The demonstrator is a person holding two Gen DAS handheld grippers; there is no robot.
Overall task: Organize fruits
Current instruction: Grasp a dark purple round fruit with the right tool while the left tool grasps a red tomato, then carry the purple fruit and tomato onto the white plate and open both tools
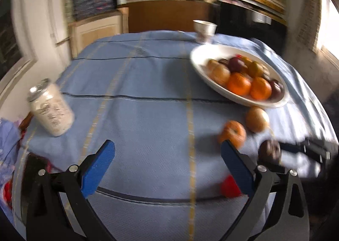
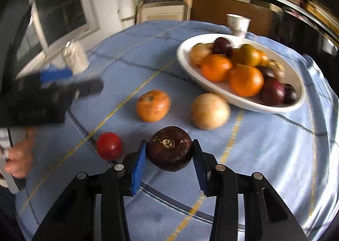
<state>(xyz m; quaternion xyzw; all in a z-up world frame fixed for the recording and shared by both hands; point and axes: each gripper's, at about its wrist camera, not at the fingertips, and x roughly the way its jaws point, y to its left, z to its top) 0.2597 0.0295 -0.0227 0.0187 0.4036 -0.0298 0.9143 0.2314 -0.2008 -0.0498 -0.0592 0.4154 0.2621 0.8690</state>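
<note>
Left gripper (image 1: pixel 167 167) fingers stood wide apart, nothing between them, only tablecloth (image 1: pixel 137 118). Right gripper (image 2: pixel 169 157) fingers had clamped the dark purple fruit (image 2: pixel 169 147) at both sides, low on the cloth. Left to right ahead of it: red fruit (image 2: pixel 109 145) at 9 o'clock, orange (image 2: pixel 153 105) at 11, pale fruit (image 2: pixel 209 110) at 1, bowl (image 2: pixel 296 105) further at 1. Risk, I'd say: round skin, narrow pads, so it could roll out on the lift. Blur hid the contact underneath.
</note>
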